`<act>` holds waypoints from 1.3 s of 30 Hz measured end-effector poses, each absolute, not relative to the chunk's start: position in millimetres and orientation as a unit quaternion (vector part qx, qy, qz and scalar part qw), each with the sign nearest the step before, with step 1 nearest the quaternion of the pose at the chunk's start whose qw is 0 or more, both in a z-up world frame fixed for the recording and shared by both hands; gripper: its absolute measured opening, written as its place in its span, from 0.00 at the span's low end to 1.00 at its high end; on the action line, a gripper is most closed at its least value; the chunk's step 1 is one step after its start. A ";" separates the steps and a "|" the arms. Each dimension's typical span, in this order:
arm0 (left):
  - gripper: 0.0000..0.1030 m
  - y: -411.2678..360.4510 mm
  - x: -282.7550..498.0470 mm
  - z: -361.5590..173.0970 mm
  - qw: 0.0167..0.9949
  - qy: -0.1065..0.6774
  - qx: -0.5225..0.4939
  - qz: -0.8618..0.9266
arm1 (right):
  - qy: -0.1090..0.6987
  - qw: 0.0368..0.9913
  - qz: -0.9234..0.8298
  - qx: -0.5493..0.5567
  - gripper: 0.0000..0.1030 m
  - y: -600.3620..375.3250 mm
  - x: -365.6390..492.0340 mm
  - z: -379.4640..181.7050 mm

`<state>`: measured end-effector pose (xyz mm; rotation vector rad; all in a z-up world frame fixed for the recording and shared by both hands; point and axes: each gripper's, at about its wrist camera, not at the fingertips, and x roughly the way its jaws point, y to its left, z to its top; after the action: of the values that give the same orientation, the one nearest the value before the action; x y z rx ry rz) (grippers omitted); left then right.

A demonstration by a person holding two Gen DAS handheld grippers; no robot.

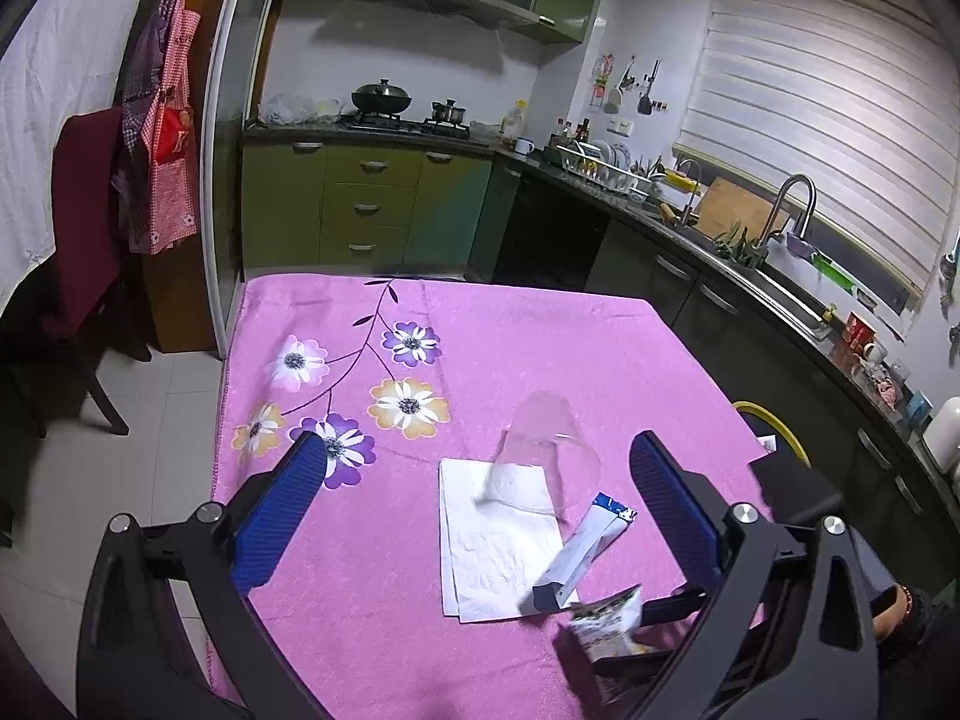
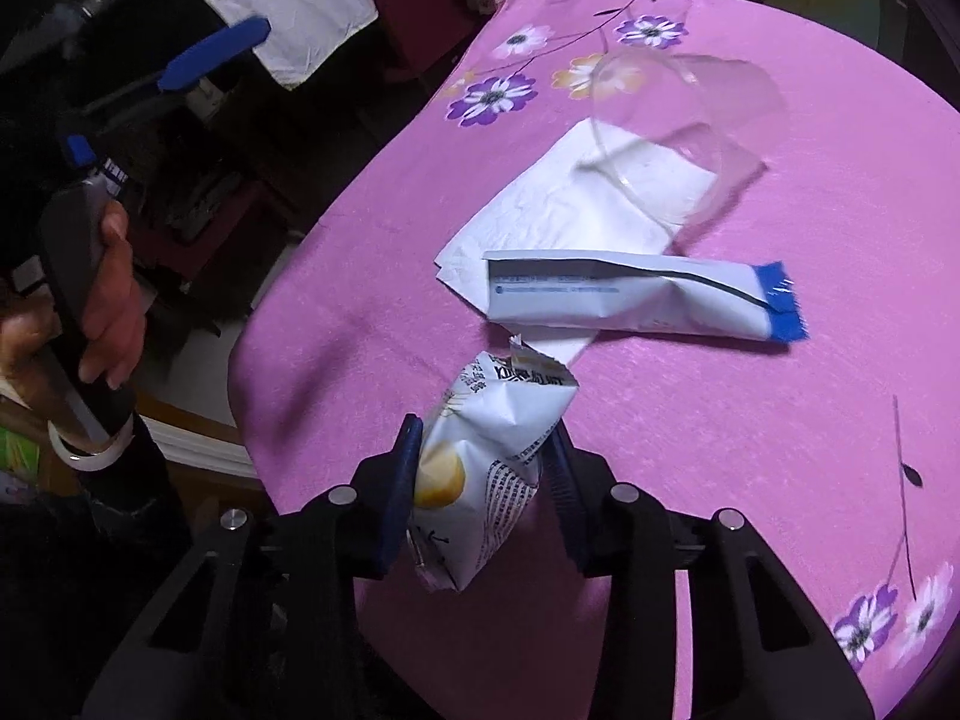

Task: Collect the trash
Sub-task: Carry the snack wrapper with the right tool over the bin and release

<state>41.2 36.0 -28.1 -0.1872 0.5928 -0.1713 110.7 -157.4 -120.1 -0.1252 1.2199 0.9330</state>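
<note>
The right hand-held gripper (image 2: 486, 474) has its 2 blue pads pinched on the crumpled white snack packet (image 2: 480, 468), at the near edge of the pink flowered counter (image 2: 750, 450). The left hand-held gripper (image 1: 480, 480) hangs wide open, empty. First pickup in hand, I'd say; next comes a lift toward a bin, not visible here. The long blue-tipped wrapper (image 2: 636, 300), the white napkin (image 2: 558, 222) and the clear plastic cup (image 2: 666, 138) remain.

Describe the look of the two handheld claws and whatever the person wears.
Both the left claw and the right claw have black angular frames with silver round bolts and blue ribbed pads on the fingers. The hand on the left claw's dark handle shows a dark sleeve.
</note>
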 end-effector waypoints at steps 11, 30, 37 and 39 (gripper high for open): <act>0.93 9.2 52.5 -29.2 0.943 0.306 -0.071 -0.112 | 0.512 0.795 0.324 0.031 0.40 -282.9 124.4 -76.8; 0.93 -59.3 68.3 -24.3 0.936 0.319 -0.028 -0.148 | 0.512 0.852 -0.052 0.098 0.42 -586.7 213.1 -111.9; 0.93 -58.9 72.5 -26.5 0.933 0.328 -0.029 -0.144 | 0.531 0.838 -0.074 0.107 0.50 -603.1 241.1 -144.1; 0.93 -59.6 73.3 -28.2 0.932 0.330 -0.030 -0.146 | 0.530 0.838 -0.084 0.099 0.63 -606.5 245.5 -148.3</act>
<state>73.3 -59.6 -28.2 -0.0611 0.6757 -0.2994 245.5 -606.5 -148.3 0.2101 1.1212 -0.1771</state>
